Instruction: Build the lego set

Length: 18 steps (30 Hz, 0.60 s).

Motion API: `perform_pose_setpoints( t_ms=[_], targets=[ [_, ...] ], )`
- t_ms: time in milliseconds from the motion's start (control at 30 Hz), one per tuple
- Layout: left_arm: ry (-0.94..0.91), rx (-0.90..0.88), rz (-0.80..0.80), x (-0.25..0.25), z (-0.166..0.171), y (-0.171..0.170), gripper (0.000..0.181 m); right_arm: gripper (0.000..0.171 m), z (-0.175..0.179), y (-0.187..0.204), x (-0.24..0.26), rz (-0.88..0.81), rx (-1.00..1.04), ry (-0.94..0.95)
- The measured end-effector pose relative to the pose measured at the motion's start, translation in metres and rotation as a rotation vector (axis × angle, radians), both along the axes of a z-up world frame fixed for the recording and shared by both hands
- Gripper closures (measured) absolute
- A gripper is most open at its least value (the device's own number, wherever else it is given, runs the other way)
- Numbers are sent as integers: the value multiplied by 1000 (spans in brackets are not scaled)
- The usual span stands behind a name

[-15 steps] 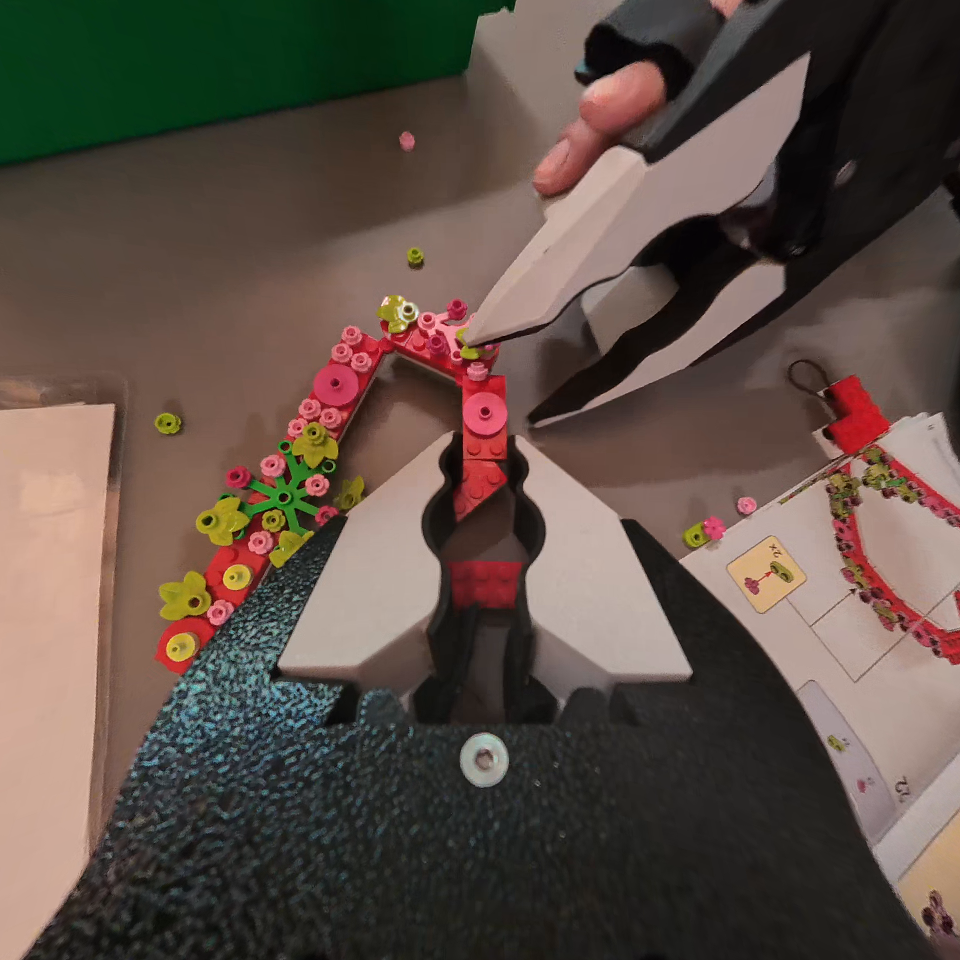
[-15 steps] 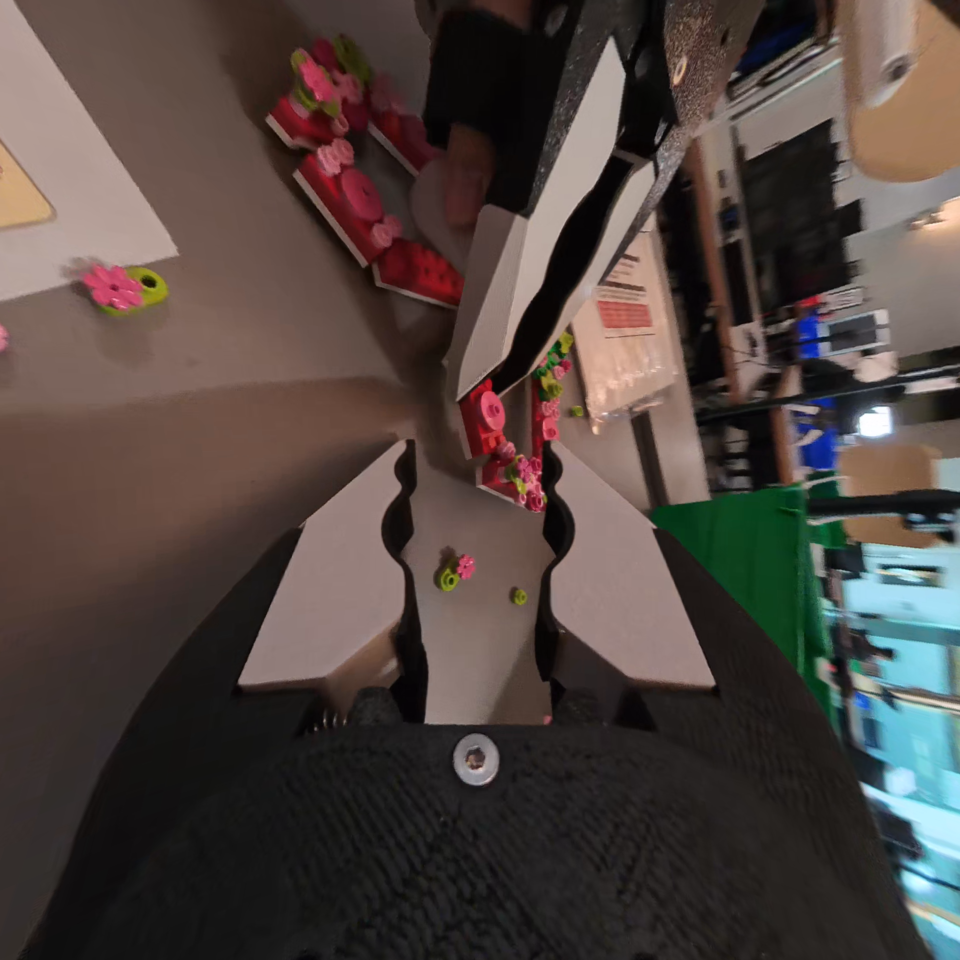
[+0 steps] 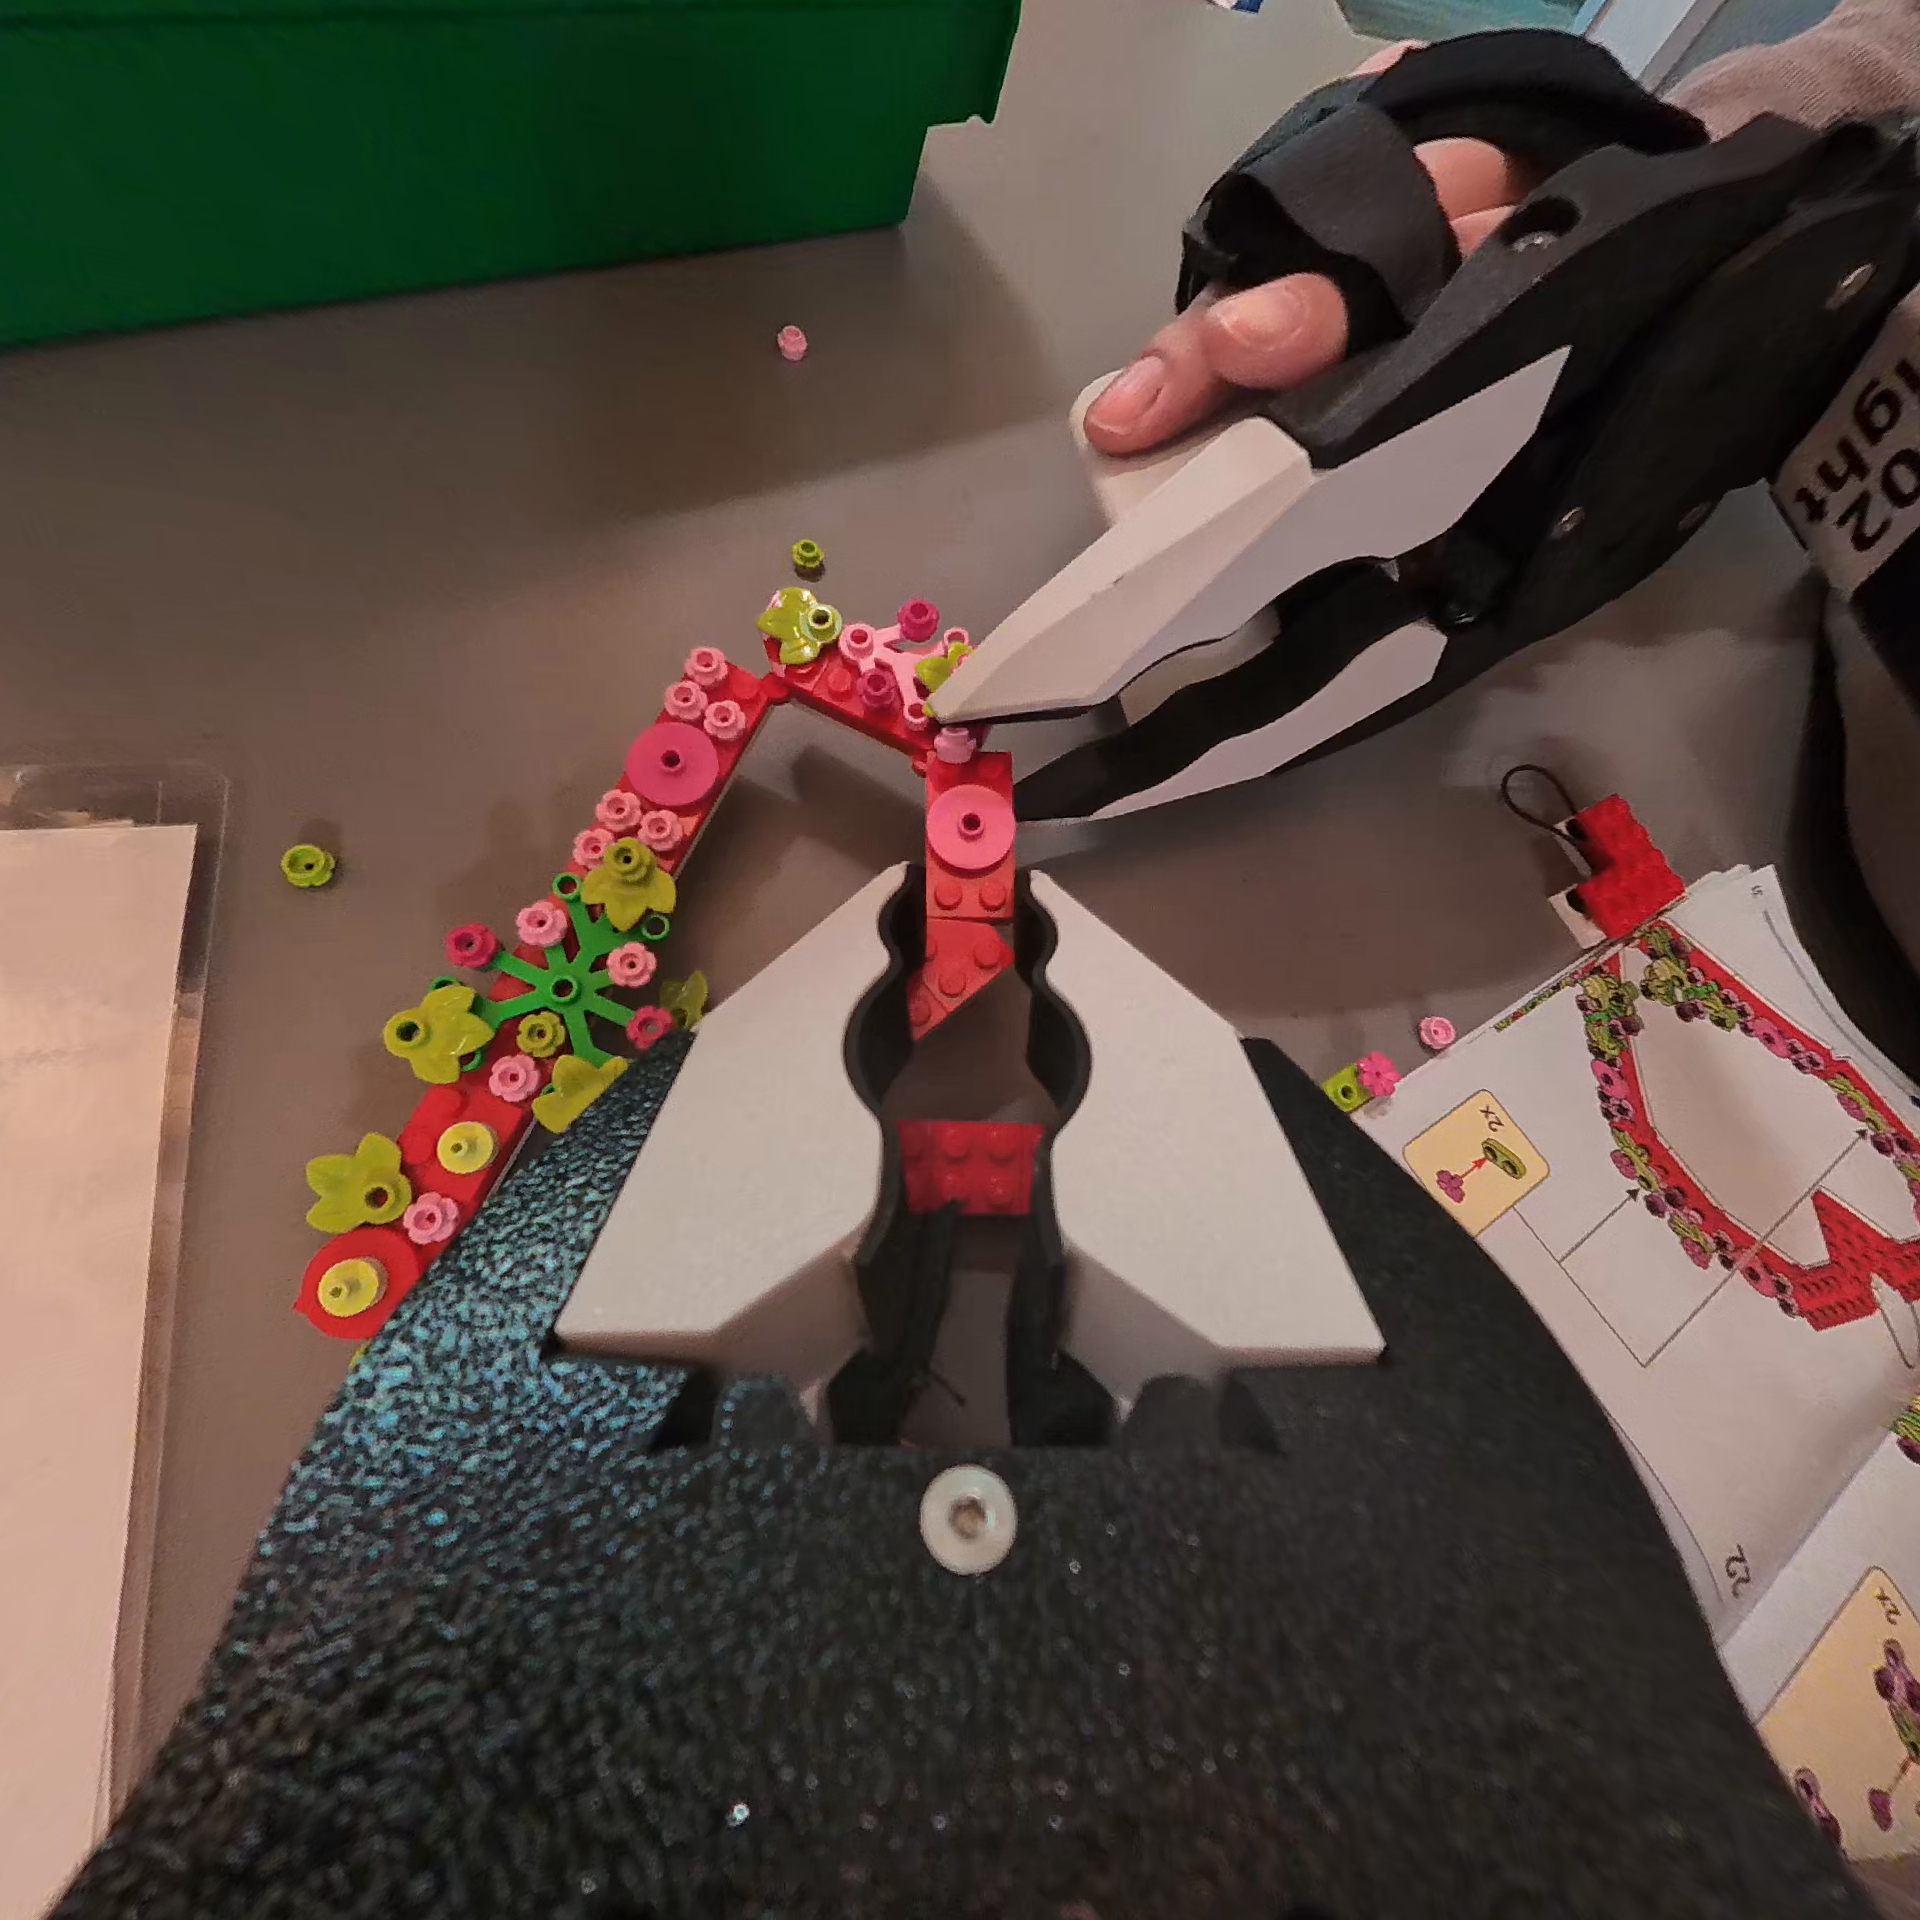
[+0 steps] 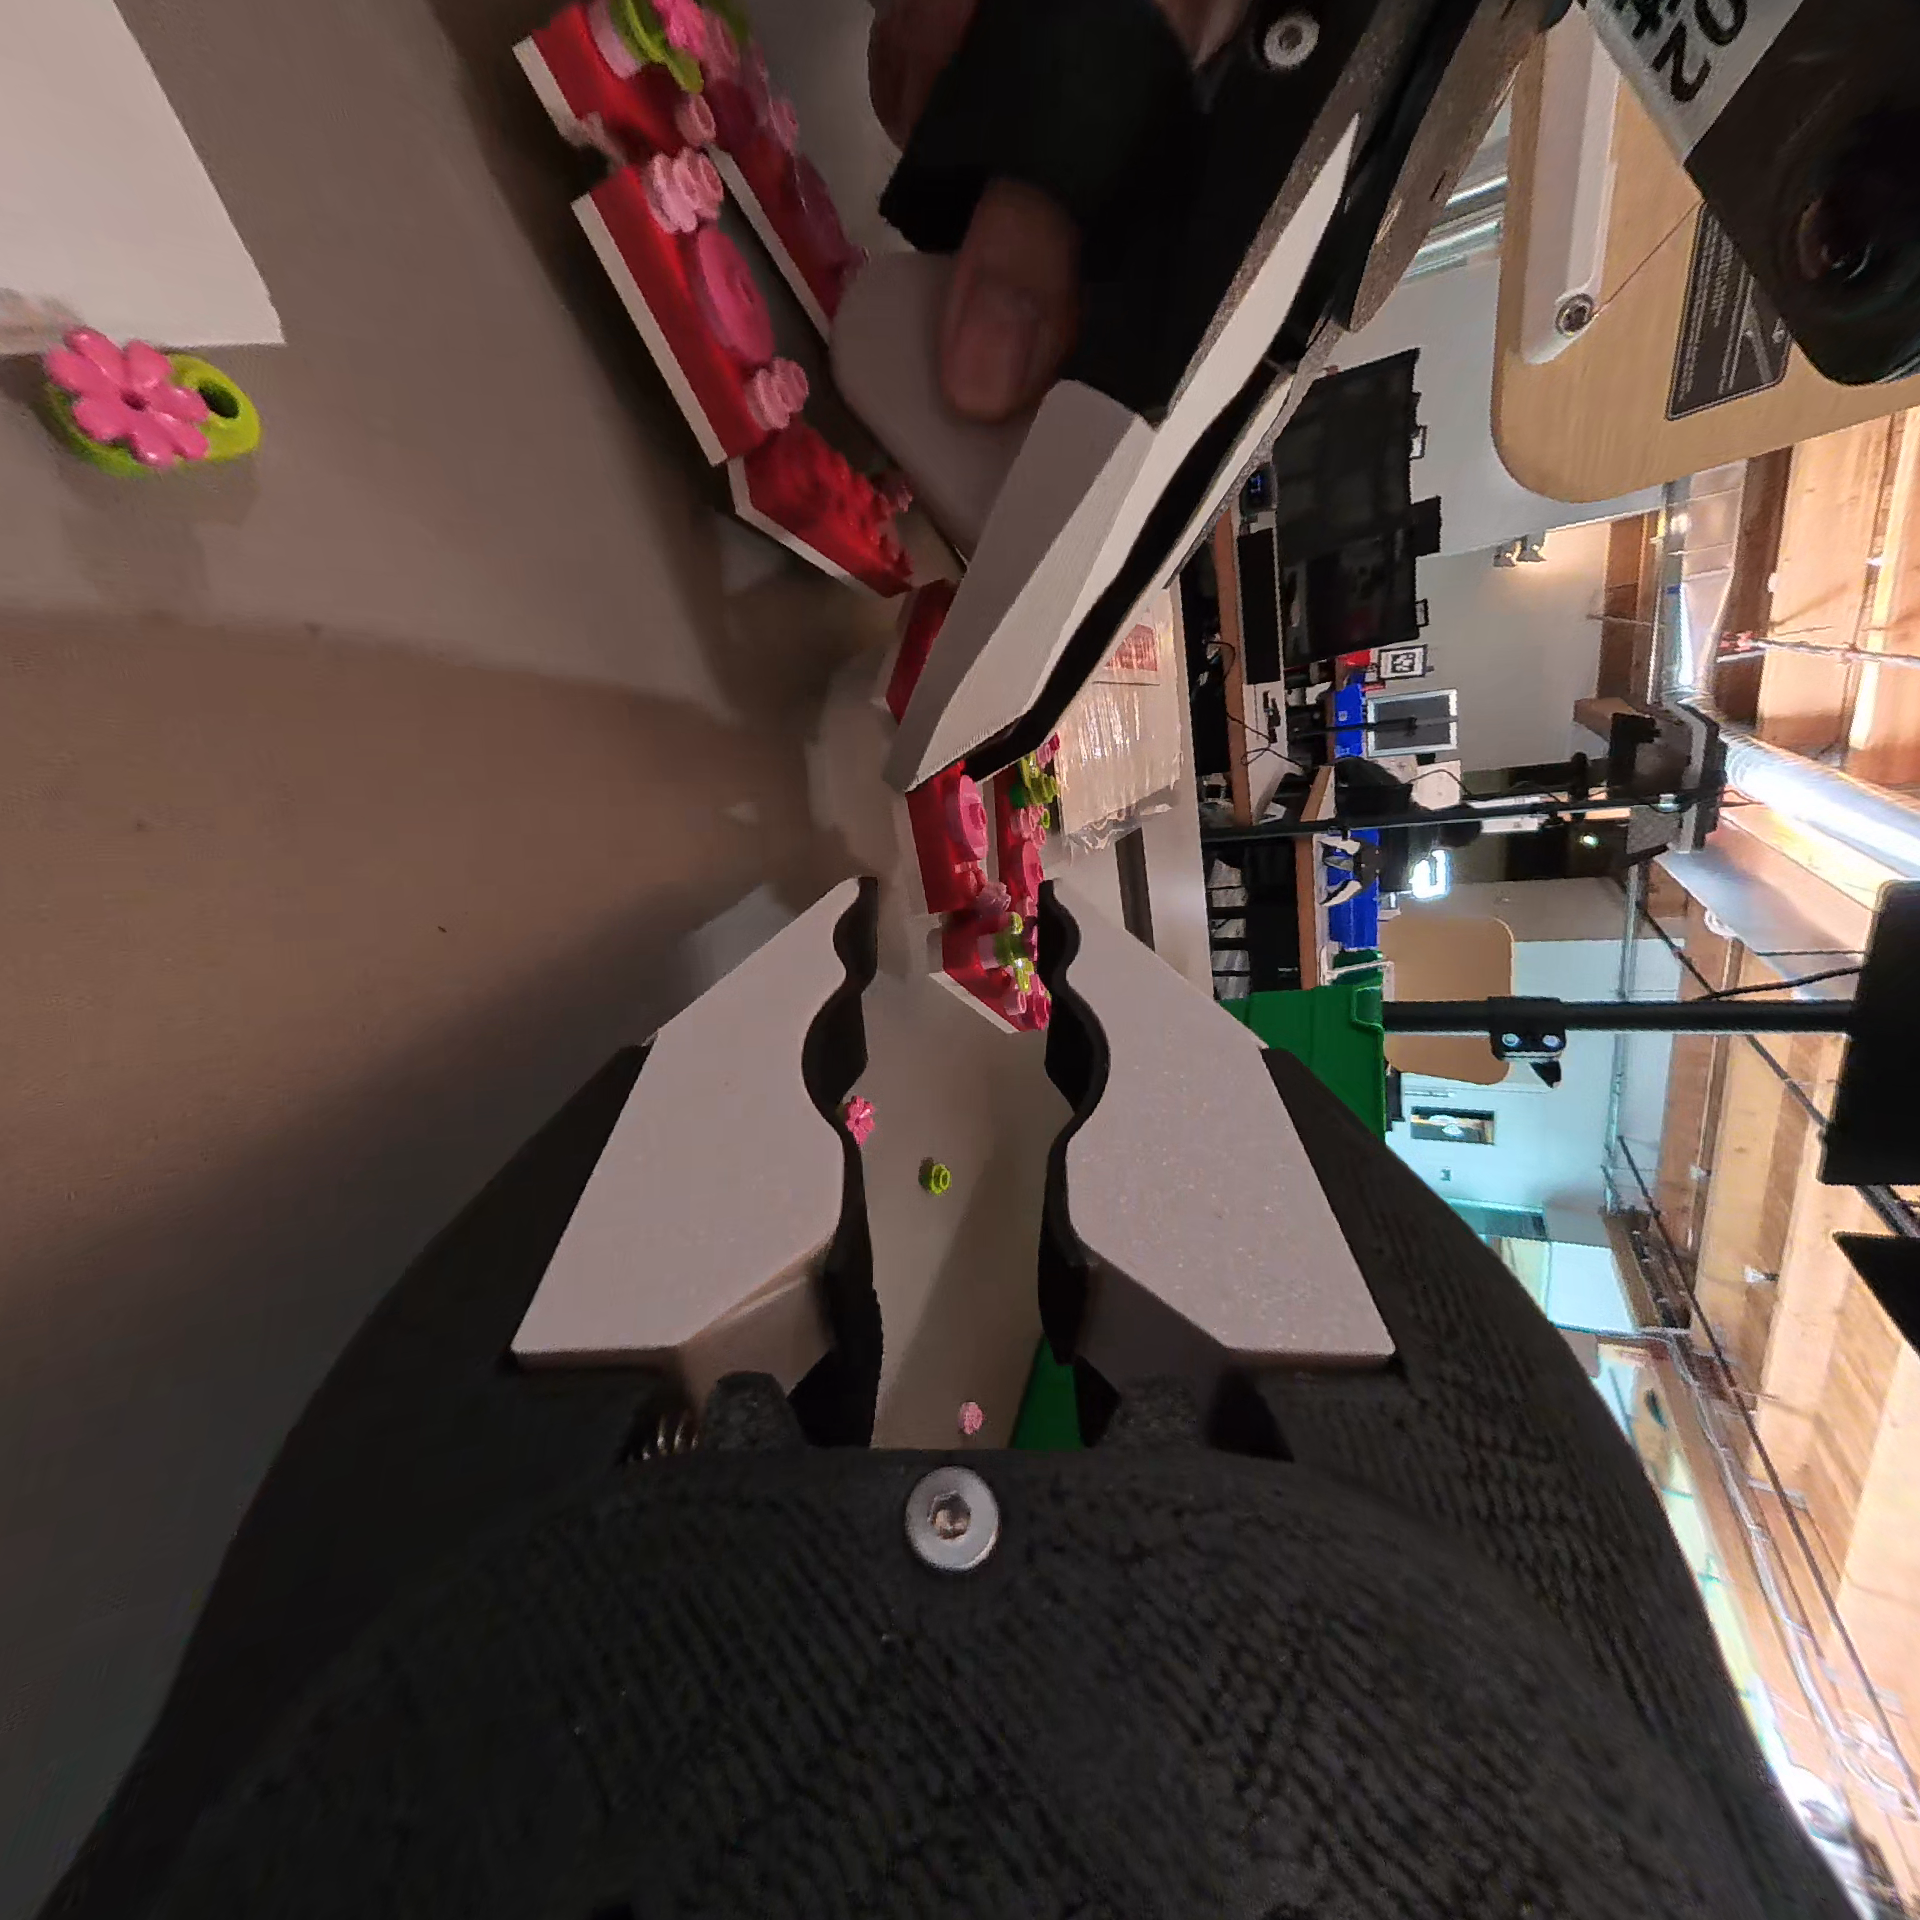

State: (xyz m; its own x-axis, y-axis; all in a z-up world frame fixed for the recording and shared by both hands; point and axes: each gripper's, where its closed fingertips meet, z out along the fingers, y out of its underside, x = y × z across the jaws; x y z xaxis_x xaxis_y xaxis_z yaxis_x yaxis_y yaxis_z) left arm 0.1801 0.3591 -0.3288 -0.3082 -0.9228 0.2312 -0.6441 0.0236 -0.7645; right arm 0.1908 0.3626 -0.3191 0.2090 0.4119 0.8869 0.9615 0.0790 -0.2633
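Left wrist view takes in a grey table [image 3: 416, 499] with a green bin [image 3: 457, 135] at its far edge, a white sheet in a clear sleeve [image 3: 83, 1195] on the left and an open instruction booklet [image 3: 1683, 1195] on the right. Nearest the camera, the left gripper [image 3: 966, 894] has its grey fingers pinched on the right-hand limb of the lego frame [image 3: 665, 790], a red angular band studded with pink discs, small pink flowers, lime leaves and a green spoked piece. From the upper right, a gloved hand [image 3: 1340, 239] holds the right gripper [image 3: 971, 743], its tips narrowly parted at the frame's top right corner, beside a small pale pink stud; whether it holds anything I cannot tell. A red block on a black loop [image 3: 1616, 862] lies by the booklet. Loose pieces dot the table: a pink flower on a lime base [image 3: 1363, 1078], a lime stud [image 3: 309, 864], a pink stud [image 3: 792, 341].
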Motion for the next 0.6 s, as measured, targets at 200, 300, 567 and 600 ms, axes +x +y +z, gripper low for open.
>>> perform_pose_setpoints(
  t_ms=[200, 300, 567, 600],
  targets=[
    [0, 1, 8, 1, 0, 1, 165, 143, 1, -2, -2, 9, 9, -4],
    [-4, 0, 13, 1, 1, 2, 166, 140, 3, -5, -10, 9, -17, 87],
    [11, 6, 13, 2, -2, 1, 165, 129, 3, -1, -14, -101, -73, 240],
    [10, 5, 13, 2, -2, 1, 166, 129, 3, 0, -13, -116, -81, 251]
  ],
)
